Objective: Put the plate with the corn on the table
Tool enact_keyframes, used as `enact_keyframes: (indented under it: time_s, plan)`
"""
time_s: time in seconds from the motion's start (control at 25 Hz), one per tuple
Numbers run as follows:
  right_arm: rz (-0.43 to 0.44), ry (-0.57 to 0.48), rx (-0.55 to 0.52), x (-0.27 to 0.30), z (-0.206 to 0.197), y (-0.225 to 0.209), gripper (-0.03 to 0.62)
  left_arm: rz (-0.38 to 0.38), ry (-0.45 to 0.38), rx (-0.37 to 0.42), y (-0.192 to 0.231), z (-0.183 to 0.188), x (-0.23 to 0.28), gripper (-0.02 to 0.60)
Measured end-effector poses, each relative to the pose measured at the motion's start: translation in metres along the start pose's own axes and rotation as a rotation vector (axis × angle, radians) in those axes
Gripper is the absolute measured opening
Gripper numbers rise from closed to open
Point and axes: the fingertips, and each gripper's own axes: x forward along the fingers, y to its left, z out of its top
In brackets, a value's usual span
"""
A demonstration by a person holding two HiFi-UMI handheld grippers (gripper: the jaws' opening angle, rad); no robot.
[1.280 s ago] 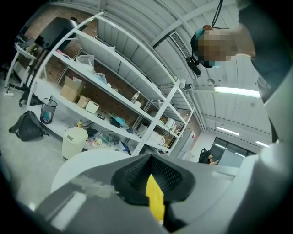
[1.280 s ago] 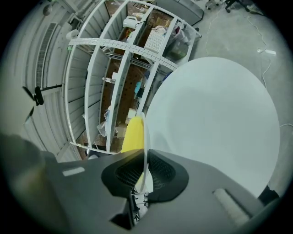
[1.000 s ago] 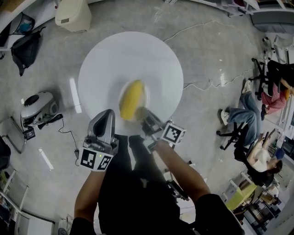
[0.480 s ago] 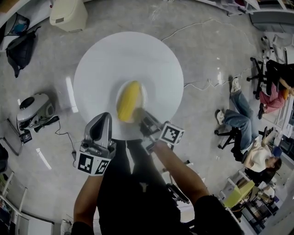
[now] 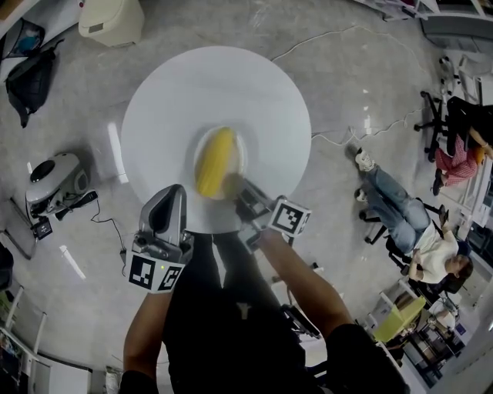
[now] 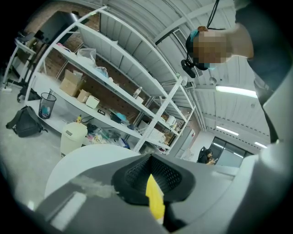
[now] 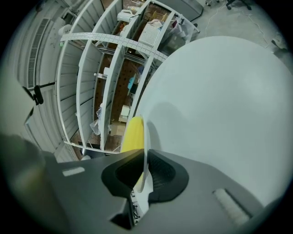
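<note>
Farthest left, on the floor off the desk's far-left side, lie a black bag [image 5: 27, 73] and a beige bin [image 5: 112, 21], with a white machine [image 5: 52, 178] nearer the person. Next comes the left gripper [image 5: 171, 194], hanging just off the near-left edge of the round white desk [image 5: 216, 85] and touching nothing. In the left gripper view its jaws stand together, with only a thin yellow strip showing in the slit between them.

At the middle of the desk's near half is the plate [image 5: 241, 154], small and white, with the yellow corn [image 5: 214, 163] lying along it and pointing toward the far edge. Whether the plate's underside rests on the desk or sits just above it I cannot tell.

To the right, the right gripper [image 5: 235, 188] reaches in over the near edge. In the right gripper view its jaws are clamped on the plate's near rim, which shows edge-on between the black pads with the corn just beyond. Well off the desk's right side, a seated person in jeans [image 5: 397, 206] stretches both legs across the floor.
</note>
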Motion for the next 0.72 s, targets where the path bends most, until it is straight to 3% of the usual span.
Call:
enact_keyframes:
  time_s: [0.56,0.72]
  plan:
    - [-0.040,-0.020,0.014,0.008,0.004,-0.010,0.035,-0.014,0.008,0.013,0.004,-0.001,0.004,0.003]
    - [-0.125,-0.014,0.018,0.006,0.004,-0.019,0.029,-0.001,0.016,0.009,0.008,-0.003,0.004,0.003]
